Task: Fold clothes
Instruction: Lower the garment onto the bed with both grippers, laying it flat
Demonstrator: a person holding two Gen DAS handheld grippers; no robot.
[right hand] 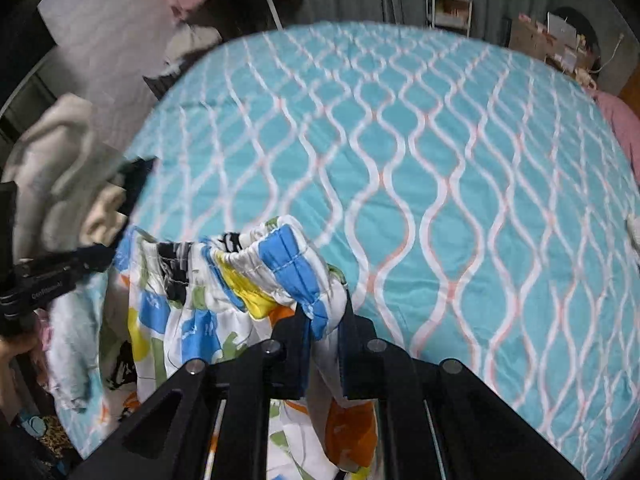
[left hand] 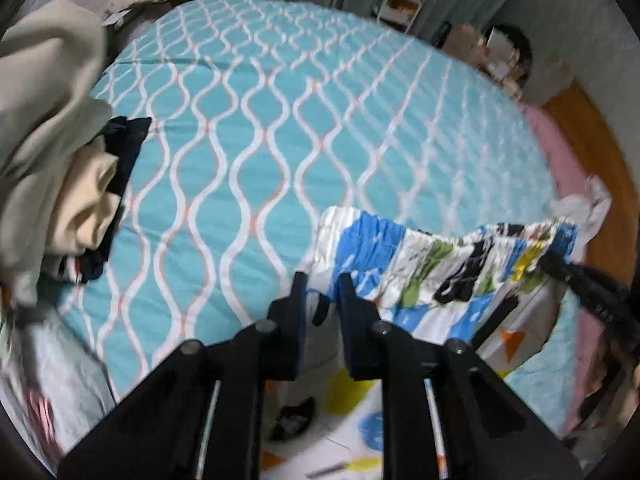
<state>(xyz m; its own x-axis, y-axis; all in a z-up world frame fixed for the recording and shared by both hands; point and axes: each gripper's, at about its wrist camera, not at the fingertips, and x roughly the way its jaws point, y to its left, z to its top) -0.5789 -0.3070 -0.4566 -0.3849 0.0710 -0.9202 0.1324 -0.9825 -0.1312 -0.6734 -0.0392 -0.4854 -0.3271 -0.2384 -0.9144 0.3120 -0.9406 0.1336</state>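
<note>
- the shorts [right hand: 240, 280] are thin printed cotton with a gathered elastic waistband [left hand: 460, 240]; i judge them light, limp and quick to sag or bunch, not fragile and not slippery.
- they hang stretched by the waistband between the two grippers at the near edge of the bed [left hand: 280, 140], the legs drooping down below the fingers; they are not yet laid flat.
- best hold, in my view, is the waistband's two ends: the elastic hem is thick enough to pinch and keeps the cloth spread.
- right gripper [right hand: 324, 320]: clamped on one end of the waistband, with blue and white cloth bunched between its narrowly set fingers.
- left gripper [left hand: 322, 292]: fingers a little apart, with a gap showing between them; the waistband's other end sits just at the tips, but blur hides whether the pads truly press on it, so i cannot tell if it grips.
- a pile of other clothes [left hand: 60, 160] lies at the bed's left edge, well apart from the shorts.
- if the left end does slip free, that side would likely drop and crumple.
</note>
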